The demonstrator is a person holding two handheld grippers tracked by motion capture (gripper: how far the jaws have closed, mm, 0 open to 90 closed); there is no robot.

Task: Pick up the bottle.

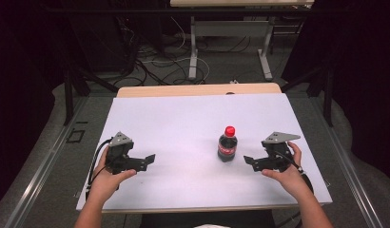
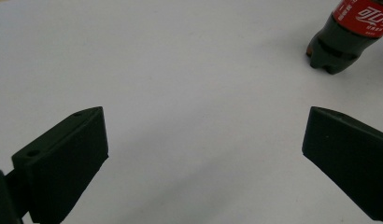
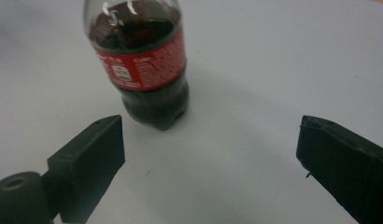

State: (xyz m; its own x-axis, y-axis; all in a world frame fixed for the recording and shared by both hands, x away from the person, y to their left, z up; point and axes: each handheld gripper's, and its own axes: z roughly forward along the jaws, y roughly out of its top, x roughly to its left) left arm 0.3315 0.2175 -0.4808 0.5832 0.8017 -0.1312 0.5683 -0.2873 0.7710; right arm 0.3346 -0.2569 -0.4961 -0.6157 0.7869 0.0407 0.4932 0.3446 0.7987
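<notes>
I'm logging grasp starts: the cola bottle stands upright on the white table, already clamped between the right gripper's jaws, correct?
Not clamped. The cola bottle stands upright on the white table, but the right gripper is open and short of it, as the right gripper view shows.

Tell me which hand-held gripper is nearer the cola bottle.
The right hand-held gripper: it sits just beside the cola bottle, jaws open toward it. The left hand-held gripper is farther off across the white table.

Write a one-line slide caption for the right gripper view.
Open right claw faces an upright cola bottle on the white table, not yet touching it.
</notes>
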